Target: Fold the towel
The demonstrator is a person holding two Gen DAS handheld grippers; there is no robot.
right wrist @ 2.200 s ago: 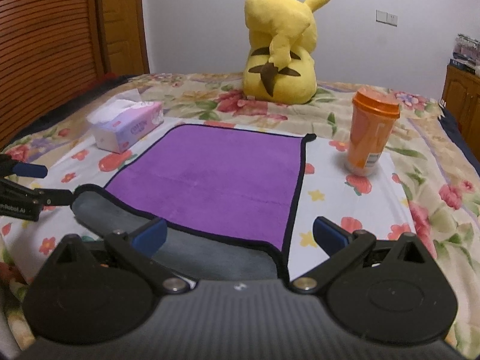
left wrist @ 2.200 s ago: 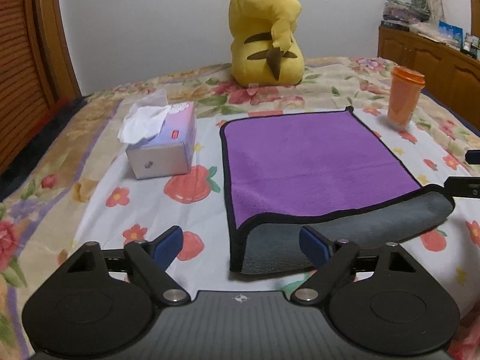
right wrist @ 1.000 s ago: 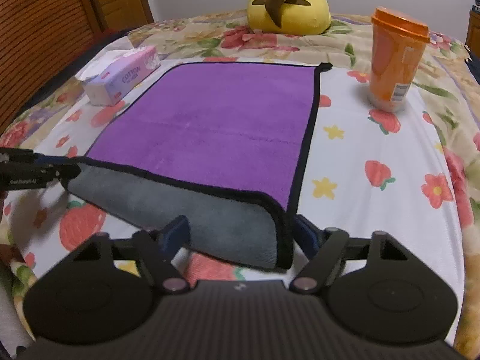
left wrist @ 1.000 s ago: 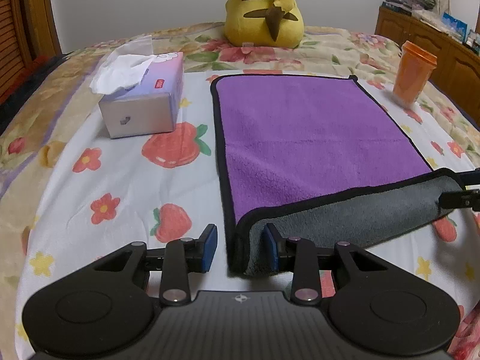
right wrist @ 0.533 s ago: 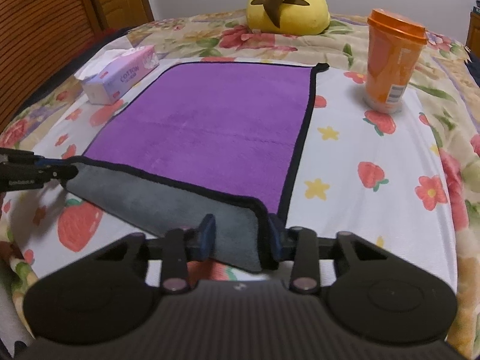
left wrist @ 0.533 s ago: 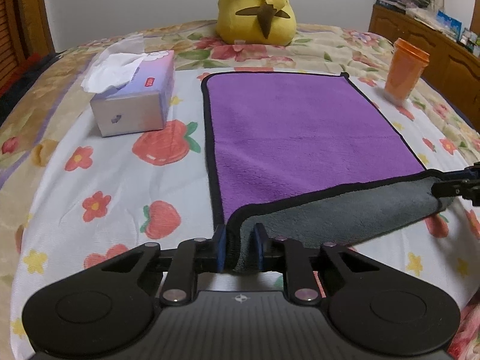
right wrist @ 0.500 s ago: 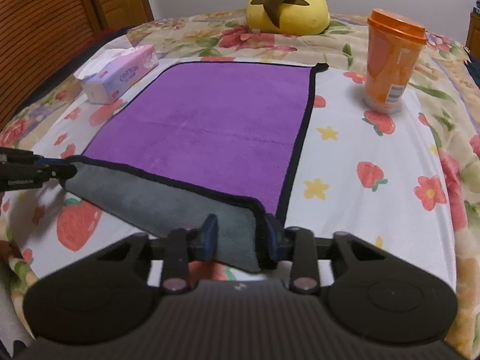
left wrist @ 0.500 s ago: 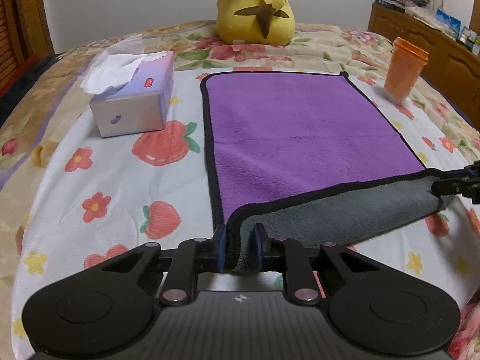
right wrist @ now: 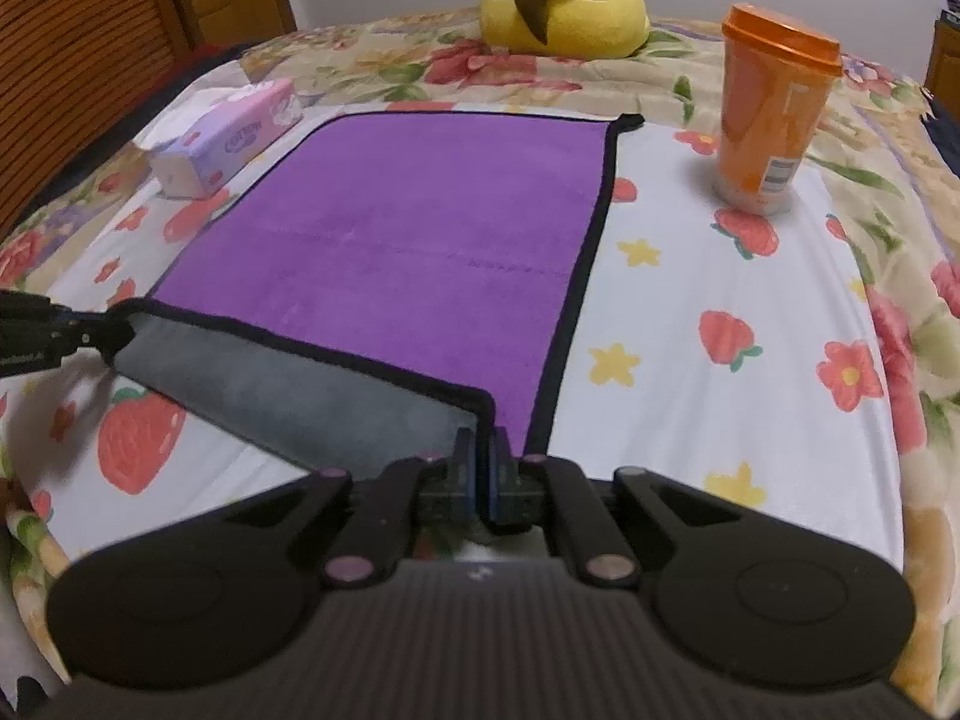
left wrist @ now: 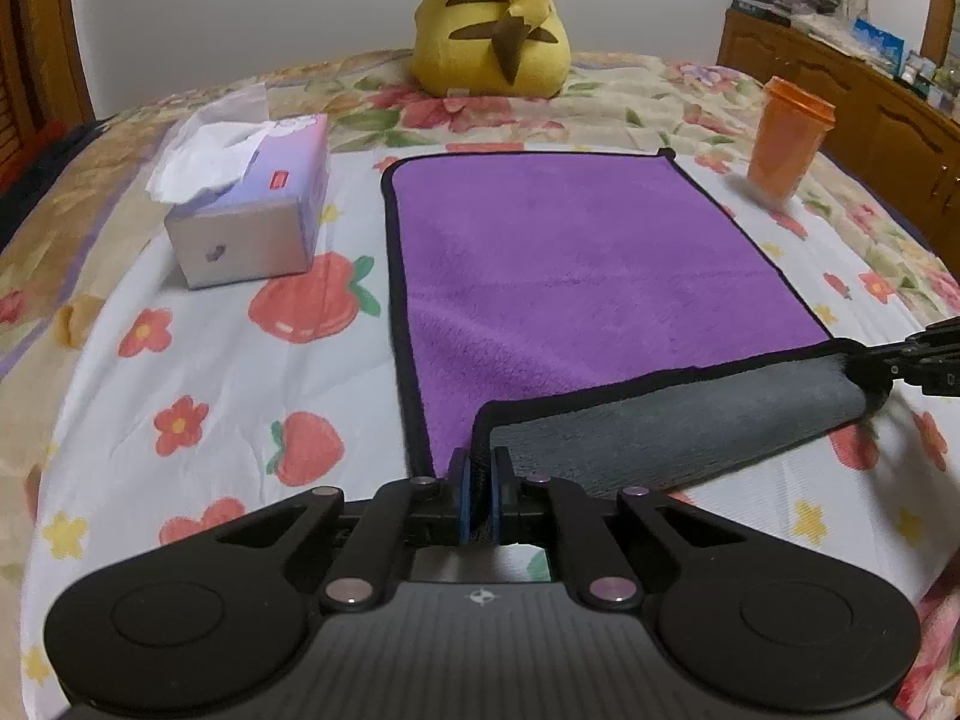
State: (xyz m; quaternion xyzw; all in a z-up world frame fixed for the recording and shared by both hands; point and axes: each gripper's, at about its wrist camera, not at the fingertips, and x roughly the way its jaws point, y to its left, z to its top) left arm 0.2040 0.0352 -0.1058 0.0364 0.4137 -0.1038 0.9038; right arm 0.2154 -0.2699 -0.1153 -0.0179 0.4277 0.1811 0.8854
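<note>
Both near corners of the towel [left wrist: 588, 252], approached by open jaws seconds ago, are now clamped by the left tool [left wrist: 478, 498] and right tool [right wrist: 478, 480], so folding forward can be begun.

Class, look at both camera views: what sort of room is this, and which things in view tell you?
Most likely a bedroom: the towel lies on a bed with a flower-and-strawberry sheet, a yellow plush toy sits at the far end, and a wooden dresser lines the wall.

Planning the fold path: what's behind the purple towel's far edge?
Behind the towel sits a yellow plush toy on the floral bedspread. Its head is cropped out of view.
</note>
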